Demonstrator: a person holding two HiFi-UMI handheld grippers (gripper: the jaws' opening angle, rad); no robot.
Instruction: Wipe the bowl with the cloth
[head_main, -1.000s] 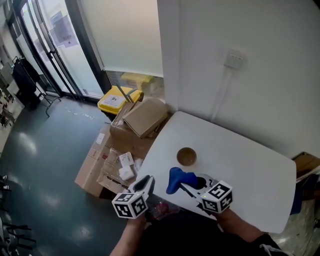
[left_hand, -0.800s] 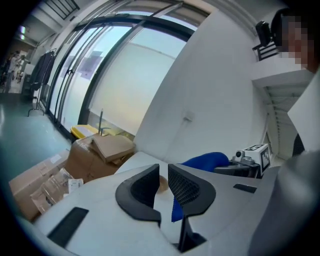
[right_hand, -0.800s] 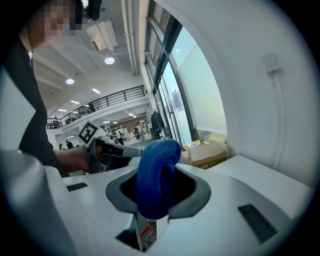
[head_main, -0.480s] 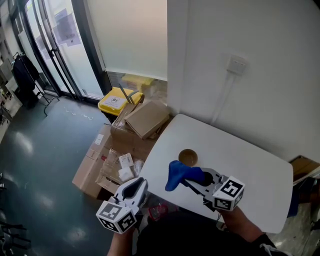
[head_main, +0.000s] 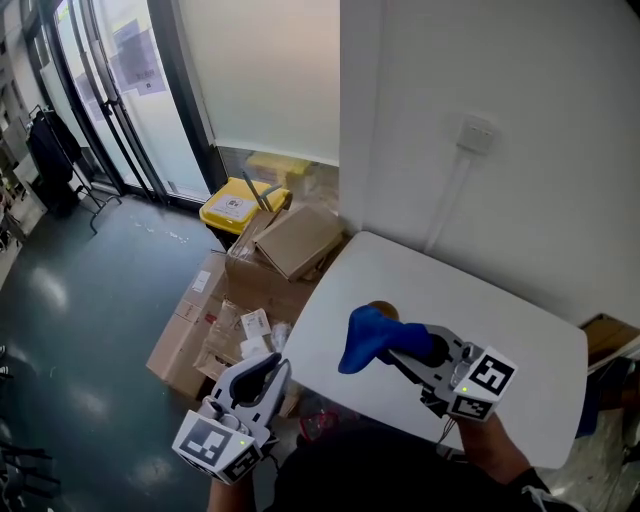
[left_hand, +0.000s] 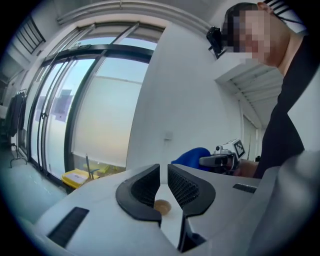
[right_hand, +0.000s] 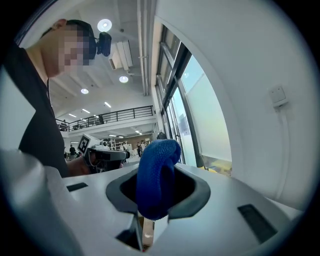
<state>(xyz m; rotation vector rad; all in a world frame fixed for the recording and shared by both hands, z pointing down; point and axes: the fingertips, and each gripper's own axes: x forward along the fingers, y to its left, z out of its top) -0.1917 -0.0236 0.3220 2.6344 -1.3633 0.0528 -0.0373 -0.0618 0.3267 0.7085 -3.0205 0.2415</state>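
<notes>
Clamping the blue cloth (head_main: 365, 338), the right gripper (head_main: 412, 345) hovers over the white table (head_main: 500, 330). The left gripper's (head_main: 262, 372) jaws have just been closing and stand slightly apart, empty. The brown bowl (left_hand: 162, 205) sits on the table.

Cloth (head_main: 368, 340): solid deep blue; on my feed its weave shows as a fine, even knit. Bowl (left_hand: 162, 205): tan brown, unpatterned. Surface (head_main: 520, 350): plain white. Right gripper (head_main: 405, 345): pale grey shell with black fingers (right_hand: 192, 195); its marker cube (head_main: 483, 385) carries black squares on white. Wall (head_main: 530, 70): white. Floor (head_main: 90, 330): dark grey-green, which I read as glossy. Bin (head_main: 238, 208): yellow, with 1 white label. Boxes (head_main: 298, 240): brown cardboard. Door frames (head_main: 170, 100): black.
</notes>
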